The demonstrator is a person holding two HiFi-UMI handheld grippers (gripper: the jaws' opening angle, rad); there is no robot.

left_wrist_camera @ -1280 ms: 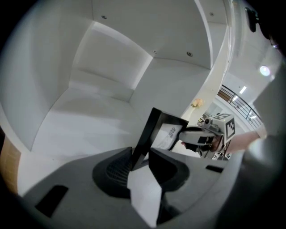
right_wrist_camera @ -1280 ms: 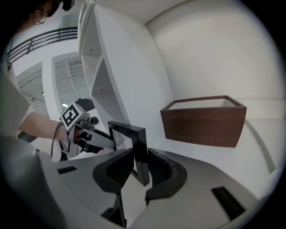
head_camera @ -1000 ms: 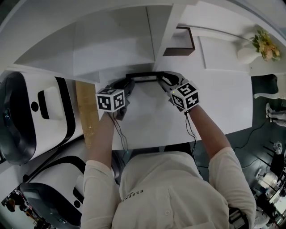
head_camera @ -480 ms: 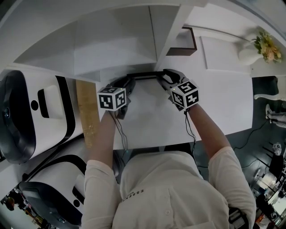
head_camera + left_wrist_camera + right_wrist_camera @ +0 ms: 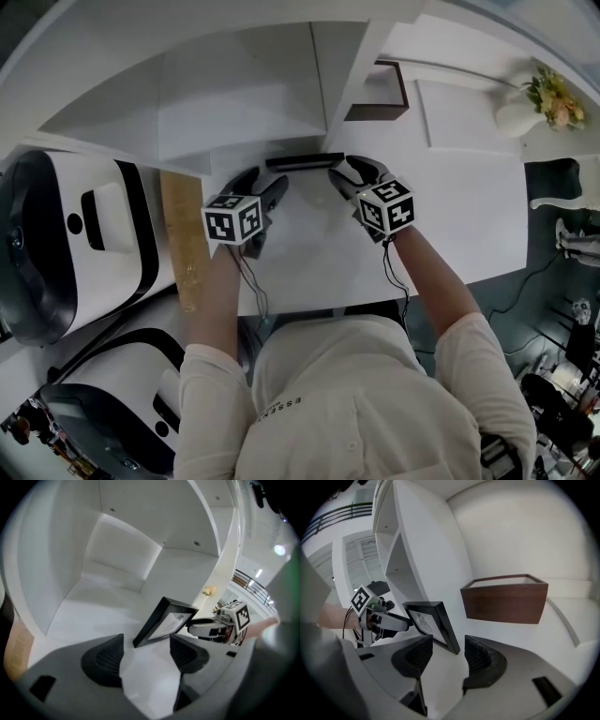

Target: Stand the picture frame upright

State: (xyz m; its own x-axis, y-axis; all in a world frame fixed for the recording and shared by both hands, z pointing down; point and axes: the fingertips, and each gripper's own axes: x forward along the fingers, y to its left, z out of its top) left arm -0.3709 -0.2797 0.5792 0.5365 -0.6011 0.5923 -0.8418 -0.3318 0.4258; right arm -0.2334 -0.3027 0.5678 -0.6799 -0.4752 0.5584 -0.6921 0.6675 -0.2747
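The picture frame stands propped at upper centre; left gripper and right gripper have just been opening and are released, the frame just beyond their tips; judged next: withdrawing without nudging it.

Your picture frame: black border, pale sketch inside. Desk white. Box dark brown. Your sleeves cream. Flowers yellow.

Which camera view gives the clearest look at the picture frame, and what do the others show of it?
The right gripper view: the picture frame stands with its drawing and black side edge both plain. In the left gripper view its front is slanted and washed pale. The head view shows only its thin dark top edge.
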